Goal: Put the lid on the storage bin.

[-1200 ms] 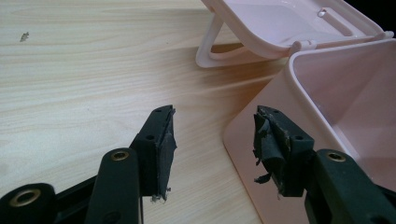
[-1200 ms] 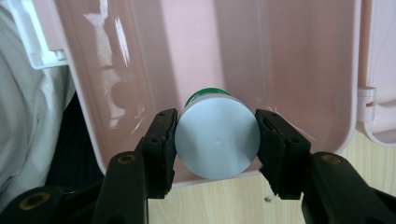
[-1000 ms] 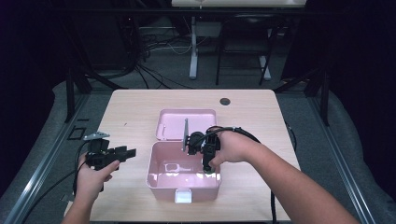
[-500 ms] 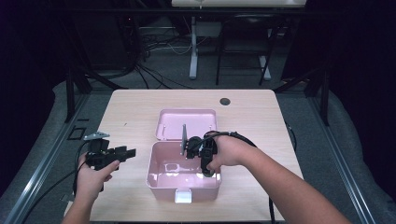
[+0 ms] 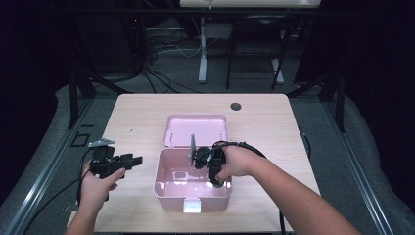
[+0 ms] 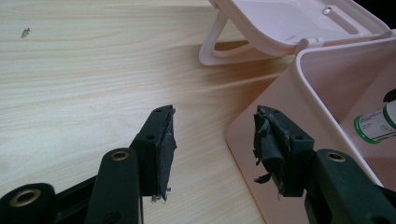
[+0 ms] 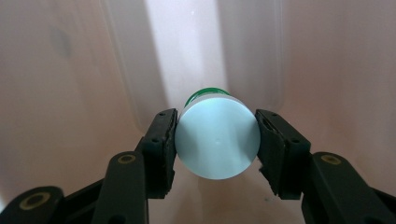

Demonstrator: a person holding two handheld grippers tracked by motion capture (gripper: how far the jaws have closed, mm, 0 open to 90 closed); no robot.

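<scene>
So the right tongs [image 7: 217, 140] are clamped on a white bottle [image 7: 217, 143] with a green band, down inside the pink box [image 5: 169, 188], with the walls close all round it. The lid [image 5: 195, 128] lies open behind the box. The left tongs [image 6: 212, 140] sit apart with nothing in them, just beside the box's left wall over bare table [image 5: 142, 112], with lots of room there.
</scene>
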